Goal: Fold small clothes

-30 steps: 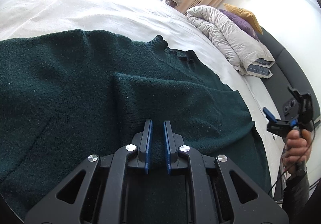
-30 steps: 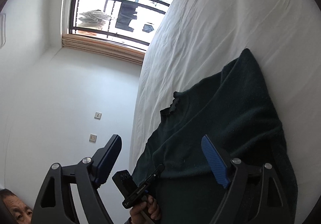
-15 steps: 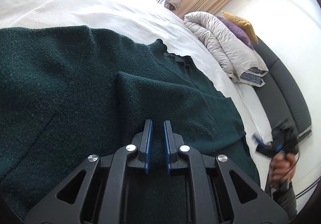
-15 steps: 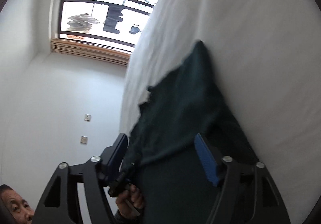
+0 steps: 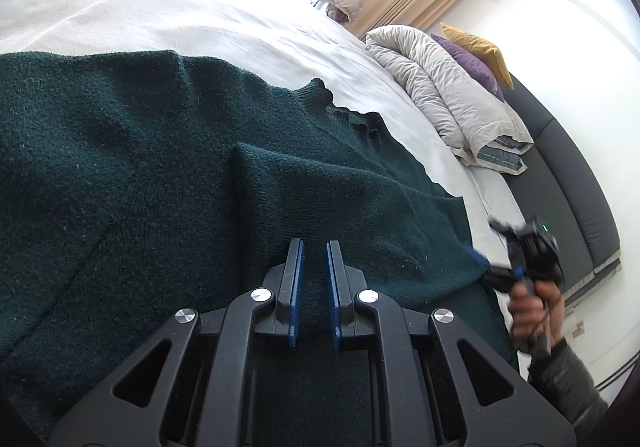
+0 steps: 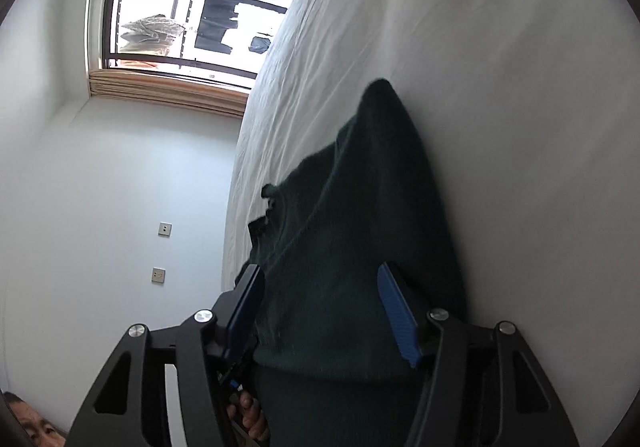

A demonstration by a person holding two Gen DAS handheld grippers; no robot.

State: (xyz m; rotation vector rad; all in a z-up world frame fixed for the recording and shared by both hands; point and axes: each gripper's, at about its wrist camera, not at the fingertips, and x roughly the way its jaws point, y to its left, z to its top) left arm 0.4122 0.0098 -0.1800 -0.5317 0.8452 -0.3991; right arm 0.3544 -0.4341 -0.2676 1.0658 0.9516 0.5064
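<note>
A dark green knit sweater [image 5: 160, 175] lies spread on the white bed sheet [image 5: 200, 19], one side folded over its middle. At its near hem my left gripper [image 5: 314, 259] is shut on the sweater, with green fabric pinched between the blue pads. In the left wrist view my right gripper [image 5: 496, 247] shows blurred at the sweater's right edge, held by a hand [image 5: 536, 311]. In the right wrist view the sweater [image 6: 360, 247] runs between the jaws of my right gripper [image 6: 320, 307], which are closing around the folded edge; the pads still stand apart.
A folded grey duvet [image 5: 448, 95] with a purple pillow [image 5: 472, 63] and a mustard pillow [image 5: 480, 47] lies at the bed's far right, beside a dark padded headboard [image 5: 572, 175]. A barred window [image 6: 180, 7] and a white wall with sockets [image 6: 164, 229] lie past the bed's edge.
The right gripper has come down to the sweater's right edge and its jaws have narrowed around the fabric. The left gripper has kept its hold and hardly moved.
</note>
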